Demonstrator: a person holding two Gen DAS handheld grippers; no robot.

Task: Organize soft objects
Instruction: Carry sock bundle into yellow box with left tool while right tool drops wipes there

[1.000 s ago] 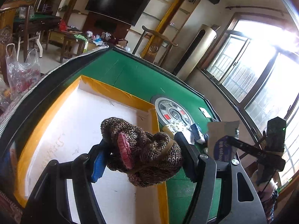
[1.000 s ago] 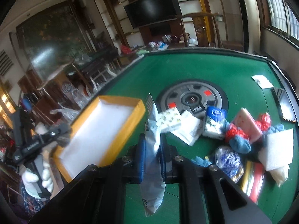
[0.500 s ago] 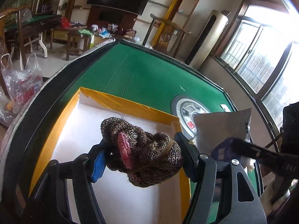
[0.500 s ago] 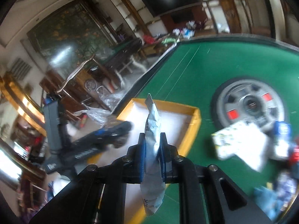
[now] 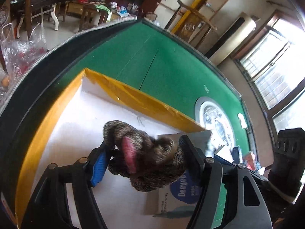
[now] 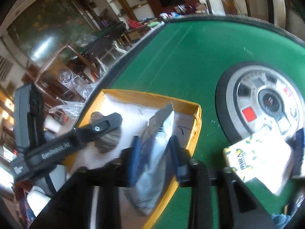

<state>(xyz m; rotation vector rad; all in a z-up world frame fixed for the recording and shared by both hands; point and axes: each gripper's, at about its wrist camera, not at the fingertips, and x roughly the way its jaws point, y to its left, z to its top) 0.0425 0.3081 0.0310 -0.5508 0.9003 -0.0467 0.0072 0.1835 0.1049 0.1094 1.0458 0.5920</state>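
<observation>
Both grippers have moved over the yellow box (image 6: 197, 123), and the right gripper (image 6: 155, 158) has just loosened around its white packet (image 6: 156, 152).

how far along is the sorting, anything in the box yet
Nothing rests in the yellow-rimmed box yet. In hand: the left gripper holds a brown knitted bundle over it; the right gripper's jaws have just been opening around a silver pouch above the box. Left: the packets on the green table.

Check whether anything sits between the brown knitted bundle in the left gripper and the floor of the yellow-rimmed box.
Nothing visible does. The knitted bundle hangs in the left gripper over bare white floor of the box. The only neighbour is the white packet between the right gripper's just-opening jaws, off to one side.
</observation>
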